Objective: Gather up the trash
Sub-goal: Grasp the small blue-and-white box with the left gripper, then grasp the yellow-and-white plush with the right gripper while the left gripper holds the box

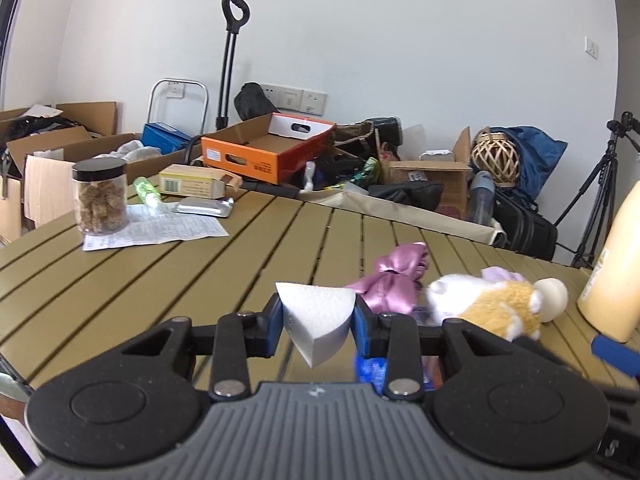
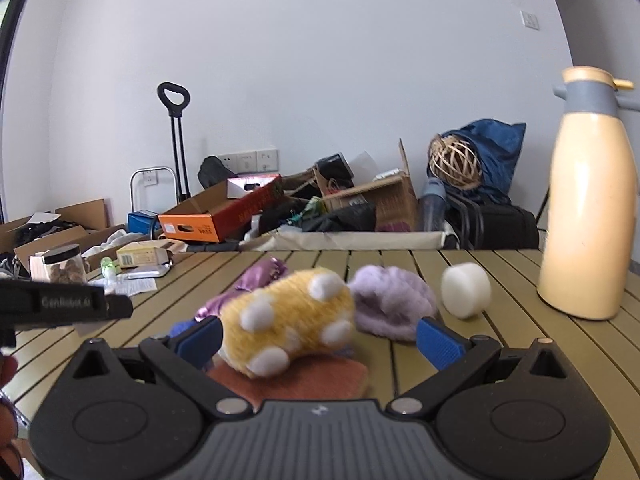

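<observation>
The left gripper (image 1: 318, 322) is clamping a white foam wedge (image 1: 316, 320) just above the slatted table (image 1: 160, 280), while the right gripper (image 2: 320, 340) is standing wide apart around a yellow plush toy (image 2: 288, 320) lying there

A plain white wall (image 1: 360, 32) fills the upper frame, evenly lit. Wall sockets (image 1: 294, 98) sit mid-left, above cardboard boxes (image 1: 60, 148) at left

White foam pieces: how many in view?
2. A wedge foam piece clamped in the left gripper; a round foam piece on the table beside the thermos. Clutter may hide more.
</observation>
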The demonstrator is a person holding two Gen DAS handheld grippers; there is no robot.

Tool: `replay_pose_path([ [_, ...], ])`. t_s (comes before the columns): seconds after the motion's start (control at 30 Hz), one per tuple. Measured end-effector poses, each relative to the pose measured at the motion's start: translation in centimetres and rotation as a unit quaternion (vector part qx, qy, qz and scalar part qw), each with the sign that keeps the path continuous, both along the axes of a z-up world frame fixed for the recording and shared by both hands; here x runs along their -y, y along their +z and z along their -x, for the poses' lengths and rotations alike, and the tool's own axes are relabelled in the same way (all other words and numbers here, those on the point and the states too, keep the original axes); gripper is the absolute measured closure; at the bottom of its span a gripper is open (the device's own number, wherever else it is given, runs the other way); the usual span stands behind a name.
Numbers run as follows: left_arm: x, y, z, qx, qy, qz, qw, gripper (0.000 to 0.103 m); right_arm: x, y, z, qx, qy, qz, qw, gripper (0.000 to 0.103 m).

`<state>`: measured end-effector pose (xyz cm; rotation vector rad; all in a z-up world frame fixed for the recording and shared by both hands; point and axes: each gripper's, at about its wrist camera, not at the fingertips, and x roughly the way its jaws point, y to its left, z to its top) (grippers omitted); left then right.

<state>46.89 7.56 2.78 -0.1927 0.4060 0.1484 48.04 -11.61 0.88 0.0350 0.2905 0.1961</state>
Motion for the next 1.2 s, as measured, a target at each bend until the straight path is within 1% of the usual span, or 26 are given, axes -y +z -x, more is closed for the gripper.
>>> replay_pose_path([
  [0.13, -1.2, -0.2, 0.2, -0.004, 0.007, 0.000, 1.0000, 0.068, -1.4, 0.2, -1.2, -0.001, 0.002, 0.012, 1.000, 0.000],
  [0.3, -2.0, -0.4, 0.1, -0.011, 0.013, 0.003, 0.9998, 0.068, -2.1, -0.3, -3.2, -0.027, -0.003, 0.002, 1.000, 0.000],
  [0.5, -2.1, -0.8, 0.0, -0.018, 0.013, 0.000, 0.9998, 0.068, -2.9, -1.0, -5.7, -0.061, -0.020, 0.001, 0.998, 0.000],
  [0.7, -2.1, -1.3, -0.3, -0.025, 0.015, -0.004, 0.9996, 0.068, -3.3, -1.1, -7.5, -0.078, -0.027, -0.002, 0.997, 0.000],
  [0.9, -2.2, -1.3, -0.3, -0.027, 0.016, -0.004, 0.9995, 0.068, -3.6, -2.1, -8.6, -0.106, -0.031, -0.001, 0.994, 0.000],
  [1.03, -2.0, -1.4, -0.3, -0.026, 0.015, -0.007, 0.9995, 0.068, -3.4, -2.4, -8.9, -0.113, -0.029, -0.012, 0.993, 0.002],
  [1.1, -2.0, -1.4, -0.2, -0.026, 0.016, -0.006, 0.9995, 0.068, -3.3, -2.4, -8.9, -0.113, -0.026, -0.014, 0.993, 0.010],
  [1.2, -2.2, -1.3, -0.1, -0.025, 0.017, -0.004, 0.9995, 0.068, -3.4, -2.5, -8.7, -0.109, -0.026, -0.016, 0.994, 0.013],
])
